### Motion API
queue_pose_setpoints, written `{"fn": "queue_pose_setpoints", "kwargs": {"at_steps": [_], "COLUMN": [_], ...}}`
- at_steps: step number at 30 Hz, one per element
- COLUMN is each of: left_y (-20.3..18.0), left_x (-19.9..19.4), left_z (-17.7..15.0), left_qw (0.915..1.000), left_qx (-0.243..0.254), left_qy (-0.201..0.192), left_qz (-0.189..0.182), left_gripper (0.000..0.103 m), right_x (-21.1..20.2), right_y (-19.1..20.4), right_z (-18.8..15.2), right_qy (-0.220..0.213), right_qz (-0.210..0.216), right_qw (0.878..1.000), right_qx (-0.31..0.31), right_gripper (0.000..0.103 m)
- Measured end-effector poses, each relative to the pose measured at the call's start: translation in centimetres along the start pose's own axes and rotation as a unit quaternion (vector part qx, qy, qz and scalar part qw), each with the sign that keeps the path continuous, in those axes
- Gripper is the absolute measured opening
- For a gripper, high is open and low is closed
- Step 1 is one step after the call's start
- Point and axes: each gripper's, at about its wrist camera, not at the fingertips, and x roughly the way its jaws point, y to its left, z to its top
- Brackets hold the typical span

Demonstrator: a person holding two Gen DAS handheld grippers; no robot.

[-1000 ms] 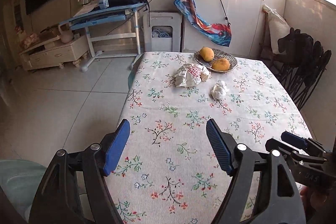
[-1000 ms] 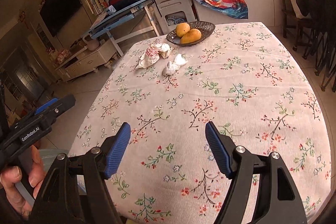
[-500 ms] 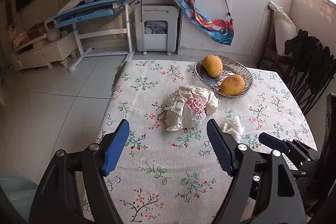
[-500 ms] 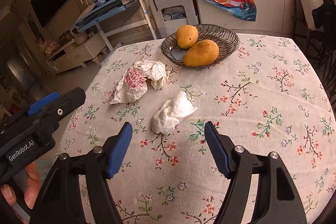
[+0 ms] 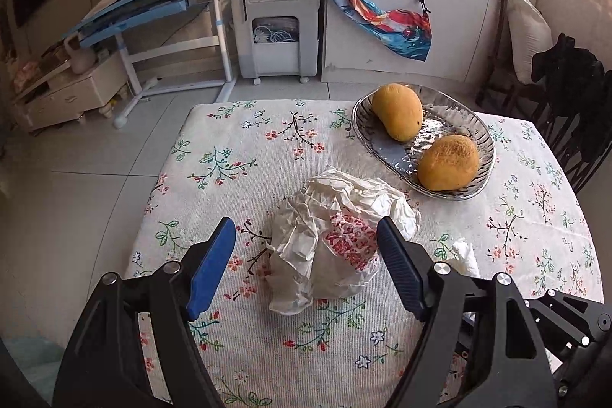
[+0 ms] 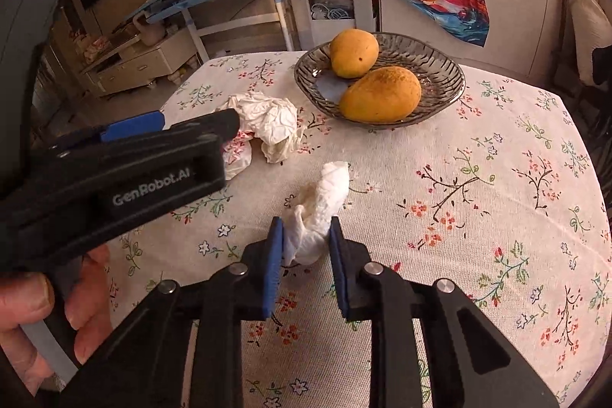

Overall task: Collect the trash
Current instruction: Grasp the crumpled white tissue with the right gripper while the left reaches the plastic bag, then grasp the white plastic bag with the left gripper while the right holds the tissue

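A crumpled white wrapper with red print [image 5: 329,239] lies on the floral tablecloth, between the wide-open fingers of my left gripper [image 5: 306,239]. It also shows in the right wrist view [image 6: 267,125], partly behind the left gripper's body. A small white tissue wad [image 6: 319,213] lies to its right; my right gripper [image 6: 305,236] has closed in on its near end, both pads touching it. A bit of the tissue [image 5: 464,257] peeks past the left gripper's right finger.
A glass dish [image 5: 474,125] with two mangoes [image 5: 399,111] stands just behind the wrapper; the dish [image 6: 440,67] also shows in the right wrist view. The table's left edge [image 5: 153,201] drops to tiled floor. A dark chair [image 5: 573,109] stands at the right.
Both grippers moved forward over the table. The left one now straddles the wrapper, and the right one narrowed from wide open onto the tissue.
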Motion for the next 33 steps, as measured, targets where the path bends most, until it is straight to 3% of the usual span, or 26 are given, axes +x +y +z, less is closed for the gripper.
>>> {"fn": "queue_pose_setpoints", "kwargs": {"at_steps": [3, 5, 8, 14, 23, 33], "left_y": [-0.2, -0.4, -1.1, -0.5, 0.6, 2.4], "left_x": [1.3, 1.8, 1.1, -3.8, -14.2, -24.1], "left_z": [0.2, 0.1, -0.1, -1.5, -6.6, -12.9], "left_qw": [0.9998, 0.9990, 0.9991, 0.9984, 0.9967, 0.9924], "left_qx": [-0.010, -0.016, -0.002, 0.005, 0.023, 0.022], "left_qy": [0.011, 0.027, 0.016, -0.017, -0.061, -0.118], "left_qz": [-0.010, -0.031, -0.040, -0.055, -0.048, -0.028], "left_gripper": [0.065, 0.031, 0.017, 0.014, 0.015, 0.015], "right_x": [-0.5, -1.2, -2.7, -7.3, -14.0, -17.0], "right_y": [-0.3, -0.6, -1.5, -2.1, -0.8, 0.6], "right_z": [-0.2, -0.5, -1.0, -2.5, -6.6, -9.9], "right_qy": [0.003, 0.003, 0.001, -0.028, -0.082, -0.120], "right_qz": [0.008, 0.015, 0.030, 0.058, 0.078, 0.078], "right_qw": [1.000, 1.000, 1.000, 0.997, 0.992, 0.989], "right_qx": [-0.007, -0.008, 0.008, 0.036, 0.052, 0.037], "right_gripper": [0.019, 0.019, 0.018, 0.018, 0.019, 0.019]}}
